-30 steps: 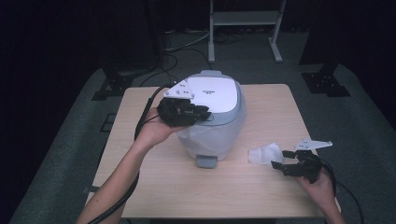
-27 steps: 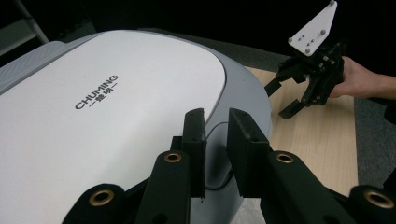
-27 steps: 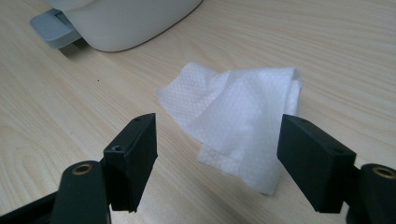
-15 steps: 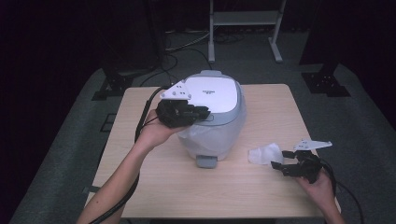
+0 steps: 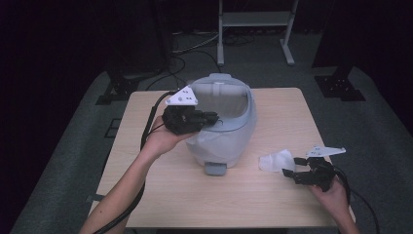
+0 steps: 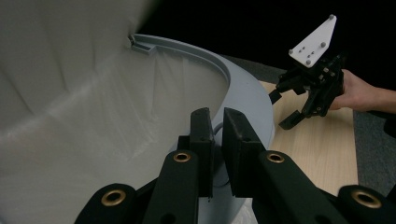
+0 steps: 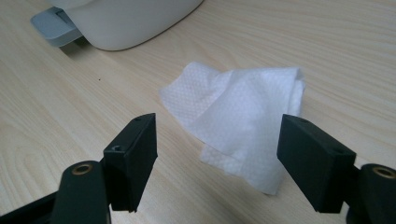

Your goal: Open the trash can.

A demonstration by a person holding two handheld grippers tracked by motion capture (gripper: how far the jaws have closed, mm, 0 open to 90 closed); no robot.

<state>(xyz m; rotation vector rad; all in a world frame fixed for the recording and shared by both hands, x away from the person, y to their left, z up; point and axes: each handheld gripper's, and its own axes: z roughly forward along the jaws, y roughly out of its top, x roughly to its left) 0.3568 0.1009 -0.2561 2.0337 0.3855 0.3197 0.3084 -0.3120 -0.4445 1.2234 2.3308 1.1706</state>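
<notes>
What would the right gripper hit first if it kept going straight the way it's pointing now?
Most likely the crumpled white wipe. It lies on the wooden table just ahead of the right gripper, between its open jaws. The white and grey appliance is farther off and to one side, though depth is hard to judge.

On a light wooden table (image 5: 160, 195) stands a pale grey rice cooker (image 5: 221, 129) with its lid raised. The left gripper (image 5: 204, 118) sits against the cooker's left rim, jaws closed. A crumpled white cloth (image 5: 275, 160) lies right of the cooker, and the right gripper (image 5: 292, 174) rests just beside it, jaws apart.
</notes>
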